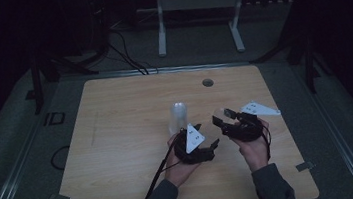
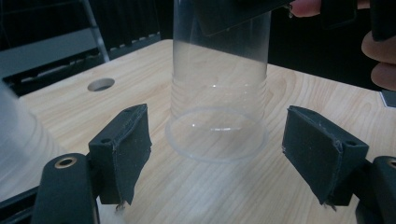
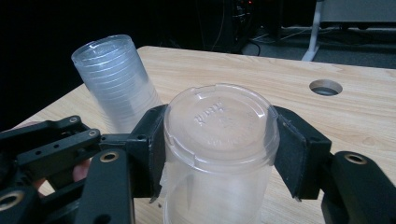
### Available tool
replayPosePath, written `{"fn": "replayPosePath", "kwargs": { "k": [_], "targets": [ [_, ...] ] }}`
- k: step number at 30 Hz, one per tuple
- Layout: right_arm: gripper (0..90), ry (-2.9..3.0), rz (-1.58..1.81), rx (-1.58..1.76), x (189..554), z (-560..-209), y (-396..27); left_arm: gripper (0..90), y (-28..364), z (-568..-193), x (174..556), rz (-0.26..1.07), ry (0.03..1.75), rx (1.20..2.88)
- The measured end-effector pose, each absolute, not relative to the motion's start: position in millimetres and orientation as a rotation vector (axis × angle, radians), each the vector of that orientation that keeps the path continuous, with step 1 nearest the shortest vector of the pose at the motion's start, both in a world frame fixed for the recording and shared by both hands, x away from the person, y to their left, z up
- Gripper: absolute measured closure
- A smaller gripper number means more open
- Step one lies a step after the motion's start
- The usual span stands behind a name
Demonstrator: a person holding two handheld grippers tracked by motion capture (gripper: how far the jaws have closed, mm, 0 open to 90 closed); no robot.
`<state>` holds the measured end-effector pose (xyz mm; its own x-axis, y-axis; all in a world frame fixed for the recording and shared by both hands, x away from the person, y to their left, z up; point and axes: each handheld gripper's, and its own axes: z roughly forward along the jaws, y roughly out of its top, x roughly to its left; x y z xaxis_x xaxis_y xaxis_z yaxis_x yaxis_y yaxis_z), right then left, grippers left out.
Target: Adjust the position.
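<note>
A clear plastic cup (image 3: 219, 121) is upside down, base up, and my right gripper (image 3: 219, 140) is shut on it just below the base. In the left gripper view the same cup (image 2: 217, 102) has its rim down at the tabletop, and I cannot tell whether it touches. My left gripper (image 2: 219, 158) is open, its pads (image 2: 123, 154) a little short of the rim on either side. From above, the left gripper (image 1: 208, 135) and right gripper (image 1: 224, 118) face each other near the table's middle. A stack of clear cups (image 1: 178, 117) stands just left of them.
The stack of cups (image 3: 116, 79) leans close beside the left gripper's black linkage (image 3: 46, 140). A round cable hole (image 1: 207, 82) sits in the wooden table (image 1: 118, 136) toward the far edge. A white stand (image 1: 194, 7) and cables are on the floor beyond.
</note>
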<state>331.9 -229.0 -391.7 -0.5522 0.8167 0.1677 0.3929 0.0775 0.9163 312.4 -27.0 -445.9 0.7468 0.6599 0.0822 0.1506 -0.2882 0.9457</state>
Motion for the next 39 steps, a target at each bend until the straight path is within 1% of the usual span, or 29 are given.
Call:
{"fn": "replayPosePath", "kwargs": {
  "k": [7,22,39],
  "targets": [
    [41.0,1.974,1.476,1.200,331,-391,-229,23.2,-31,-448,317,0.553,0.638,1.791],
    [41.0,1.971,1.527,1.225,332,-390,-232,23.1,-37,-451,320,0.550,0.639,1.776],
    [41.2,1.972,1.585,1.259,334,-392,-235,23.1,-43,-456,324,0.559,0.606,1.740]
  ]
}}
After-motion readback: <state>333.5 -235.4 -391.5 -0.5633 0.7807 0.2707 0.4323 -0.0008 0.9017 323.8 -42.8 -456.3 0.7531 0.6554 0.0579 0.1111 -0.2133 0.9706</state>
